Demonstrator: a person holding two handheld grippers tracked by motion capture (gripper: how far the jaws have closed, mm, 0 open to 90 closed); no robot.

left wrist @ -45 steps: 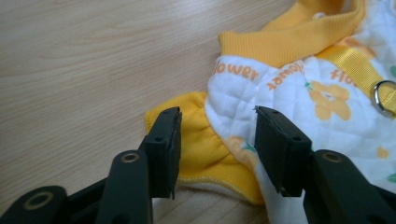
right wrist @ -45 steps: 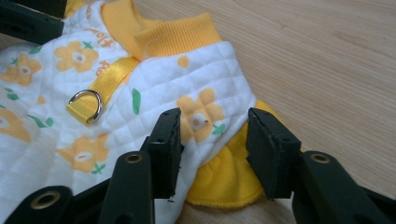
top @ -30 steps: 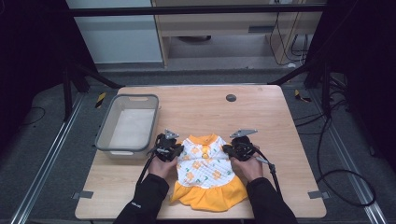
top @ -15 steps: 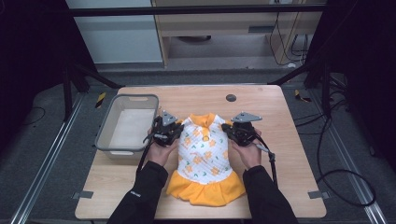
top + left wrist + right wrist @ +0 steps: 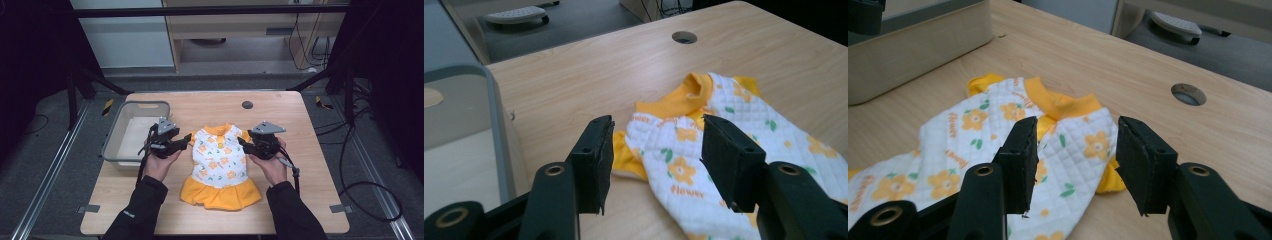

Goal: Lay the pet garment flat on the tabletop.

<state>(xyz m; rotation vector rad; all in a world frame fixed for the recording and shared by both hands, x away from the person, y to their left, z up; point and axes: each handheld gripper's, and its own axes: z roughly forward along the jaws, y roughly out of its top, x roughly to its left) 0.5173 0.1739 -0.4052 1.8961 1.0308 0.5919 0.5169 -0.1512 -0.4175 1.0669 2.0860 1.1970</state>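
Dress (image 5: 684, 150), orange "flower" printed on white quilted top, flat on table (image 5: 574, 75)

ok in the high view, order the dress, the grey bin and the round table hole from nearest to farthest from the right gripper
From the right gripper:
1. Dress, just to its left.
2. Table hole, beyond it toward the far edge.
3. Grey bin, across at the table's left.
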